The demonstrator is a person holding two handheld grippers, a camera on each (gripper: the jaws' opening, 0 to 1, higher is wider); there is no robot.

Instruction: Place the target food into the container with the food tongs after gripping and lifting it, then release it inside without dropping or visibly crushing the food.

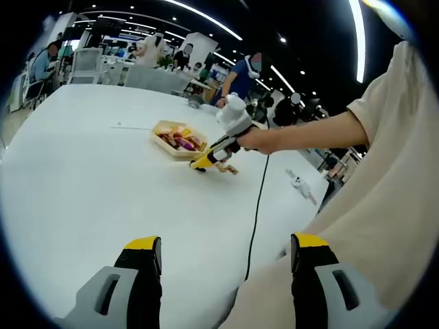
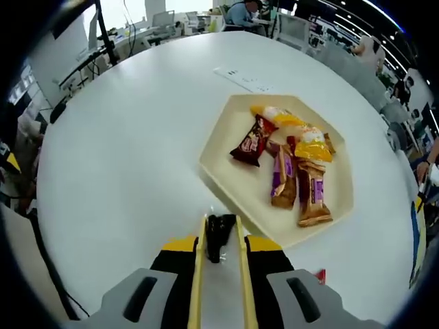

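Right gripper view: tongs (image 2: 221, 236) grip a dark packet (image 2: 218, 236) beside tray (image 2: 226, 161); labels unreadable.

Food tongs (image 2: 219, 274): two thin yellowish arms, running fwd between the right gripper's jaws, tips close together just short of the tray's near edge. Target food (image 2: 220, 237): small dark piece, pinched betw the tong tips, over the white tabletop, not inside the tray. Container (image 2: 226, 171): shallow cream tray w/ angled corners, flat on the table, holding wrapped snacks – dark red pack at left, purple & brown packs in middle, yellow/orange ones at far side. In left gripper view tray (image 1: 164, 145) sits mid-table, tongs (image 1: 206, 160) just beside it
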